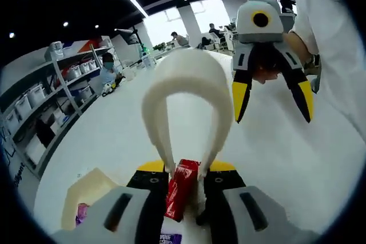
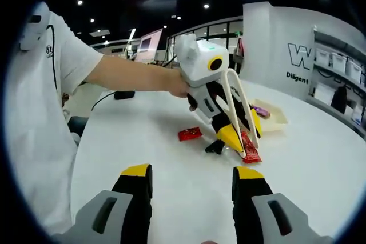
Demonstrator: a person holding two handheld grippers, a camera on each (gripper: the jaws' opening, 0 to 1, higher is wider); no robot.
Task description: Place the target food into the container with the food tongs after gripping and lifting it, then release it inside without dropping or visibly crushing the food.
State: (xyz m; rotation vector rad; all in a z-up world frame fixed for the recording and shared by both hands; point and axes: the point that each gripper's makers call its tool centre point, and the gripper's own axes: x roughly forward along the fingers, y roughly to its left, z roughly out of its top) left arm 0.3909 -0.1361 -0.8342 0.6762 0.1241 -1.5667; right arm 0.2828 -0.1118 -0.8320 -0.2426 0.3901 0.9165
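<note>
In the left gripper view, the left gripper (image 1: 186, 182), grey with black jaws tipped in yellow, was closed on the white plastic food tongs (image 1: 189, 92), whose looped spring end arched up in front of the camera. Between the tong arms, at the jaws, a red foil-wrapped snack bar (image 1: 180, 190) was pinched, low over the white table (image 1: 274, 164). Just to the side sat a pale yellow shallow container (image 1: 86, 190) with a purple packet in it. Farther off, the right gripper (image 1: 273, 104) hung with its jaws wide apart, nothing between them.

In the right gripper view, those spread jaws framed the bare tabletop near the camera. Beyond them, the tongs' tips held the red bar at the table surface, while a second red wrapped snack (image 2: 190, 134) lay apart near it. The container lay behind.
</note>
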